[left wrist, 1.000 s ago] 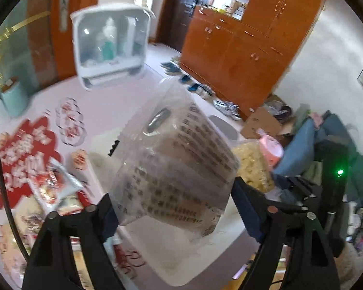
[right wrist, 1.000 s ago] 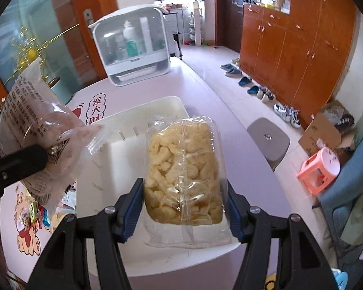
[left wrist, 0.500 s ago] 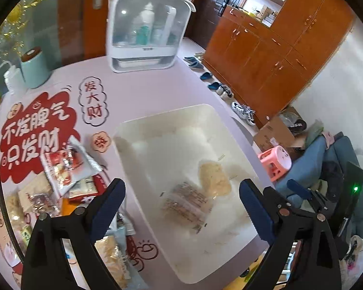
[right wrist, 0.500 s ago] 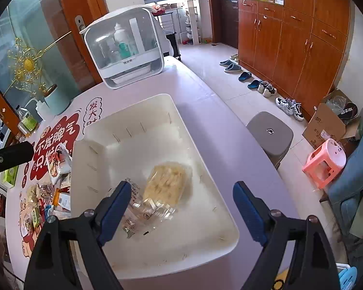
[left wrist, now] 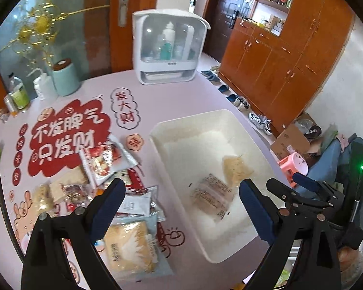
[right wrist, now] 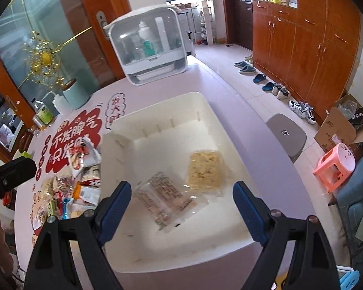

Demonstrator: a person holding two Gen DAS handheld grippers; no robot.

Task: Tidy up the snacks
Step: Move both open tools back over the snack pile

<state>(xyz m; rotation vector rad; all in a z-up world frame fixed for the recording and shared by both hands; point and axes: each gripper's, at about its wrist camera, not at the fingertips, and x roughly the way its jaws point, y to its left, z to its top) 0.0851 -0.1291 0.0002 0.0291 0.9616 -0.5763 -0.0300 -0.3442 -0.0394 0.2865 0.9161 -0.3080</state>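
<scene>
now both packets, the printed packet (right wrist: 165, 199) and the yellow puffs bag (right wrist: 204, 170), lie in the white bin (right wrist: 237, 240). left tool (left wrist: 180, 207) and right tool (right wrist: 182, 206) hang wide and empty, jaws just opened.

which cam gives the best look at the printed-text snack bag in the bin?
Right wrist: the printed-text bag lies near centre in the white bin, lettering fairly sharp, between open tongs. Left wrist shows it smaller, paler and washed out.
</scene>
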